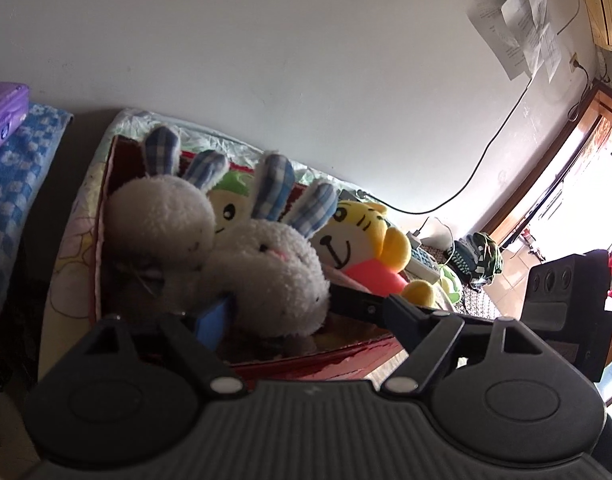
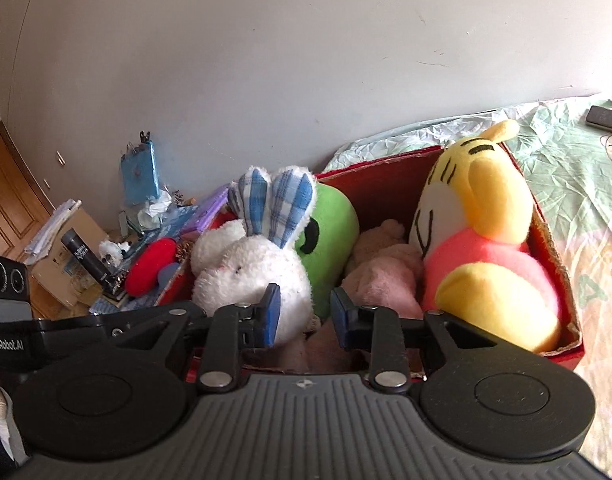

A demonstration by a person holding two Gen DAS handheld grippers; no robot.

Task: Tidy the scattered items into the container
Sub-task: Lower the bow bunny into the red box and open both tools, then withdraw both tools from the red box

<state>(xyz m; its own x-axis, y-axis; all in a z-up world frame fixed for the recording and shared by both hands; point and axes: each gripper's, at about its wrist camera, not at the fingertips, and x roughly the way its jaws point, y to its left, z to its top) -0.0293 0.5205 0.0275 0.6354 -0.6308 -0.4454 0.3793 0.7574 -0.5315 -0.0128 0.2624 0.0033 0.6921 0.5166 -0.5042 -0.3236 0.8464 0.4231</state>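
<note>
A red box point(image 2: 386, 184) sits on a bed with a pale patterned sheet point(image 2: 586, 208), and it is already crowded with soft toys. In the left wrist view two white rabbits with blue checked ears fill the near left part of it: one rabbit point(image 1: 162, 216) lies further left, the other rabbit point(image 1: 274, 264) leans against it. Behind them a green toy point(image 1: 230, 196) peeks out, and to the right a yellow bear in a pink top point(image 1: 366, 248) sits against the far right wall. The left gripper point(image 1: 274, 304) stands spread wide around the nearer rabbit — a blue pad shows at the toy's left flank, the other finger runs along its right side — but whether the pads press on the plush I cannot tell. In the right wrist view the right gripper point(image 2: 304, 316) hovers at the near edge of the box with its fingers drawn fairly close together and nothing between them; a rabbit sits just beside its left pad, and a pink toy point(image 2: 386, 280) lies low in the middle. This looks like the placing step: the rabbit is down inside the box. The next move likely calls for the left fingers to clear the plush without dragging it out, then for lifting away — and for checking the bed for anything left outside.
</note>
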